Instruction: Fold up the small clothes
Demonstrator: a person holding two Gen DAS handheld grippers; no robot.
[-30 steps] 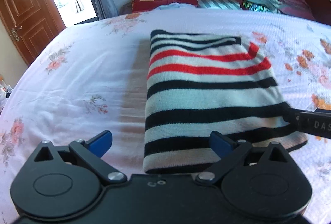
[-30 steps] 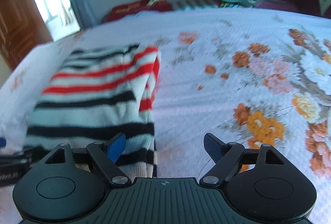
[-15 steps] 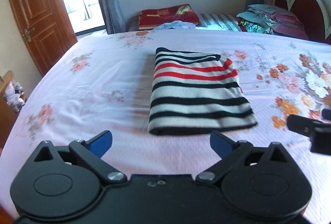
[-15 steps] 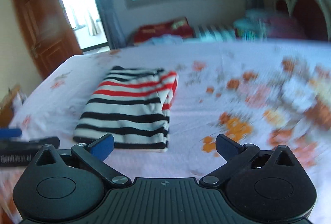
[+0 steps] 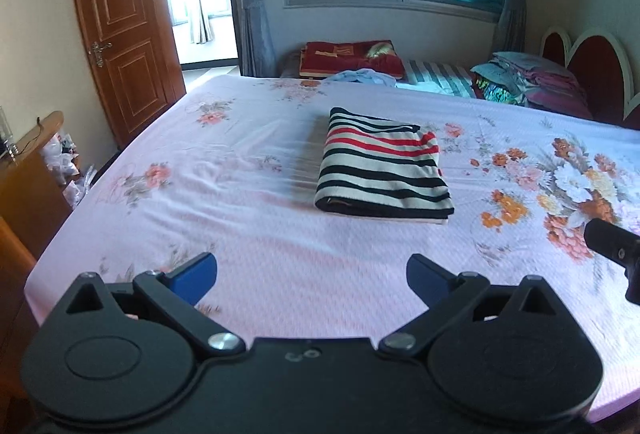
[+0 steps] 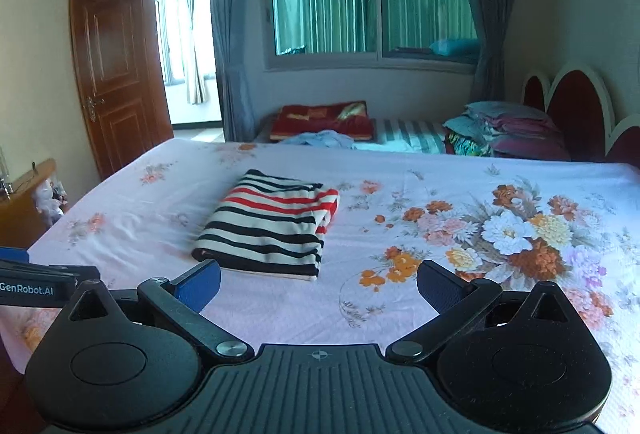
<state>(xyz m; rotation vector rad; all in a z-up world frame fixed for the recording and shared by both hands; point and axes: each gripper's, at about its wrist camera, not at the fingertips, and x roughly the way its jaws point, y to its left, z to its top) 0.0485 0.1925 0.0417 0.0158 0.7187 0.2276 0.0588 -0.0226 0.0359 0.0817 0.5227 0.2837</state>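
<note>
both grippers [image 5: 312,276] [image 6: 318,284] backed off folded sweater [image 5: 382,169].

One brand mark can be read, on the side of a gripper

In the right wrist view, white lettering reading "GenRobot.AI" stands on the black side of the left gripper [image 6: 38,288], which juts in from the left edge, just beside the right gripper's left finger; the first letter is partly cut by the frame edge. In the left wrist view, the housing just behind the jaws carries a small embossed mark that is too faint to read. Nothing else in either view bears legible writing, numbers or signs.
</note>
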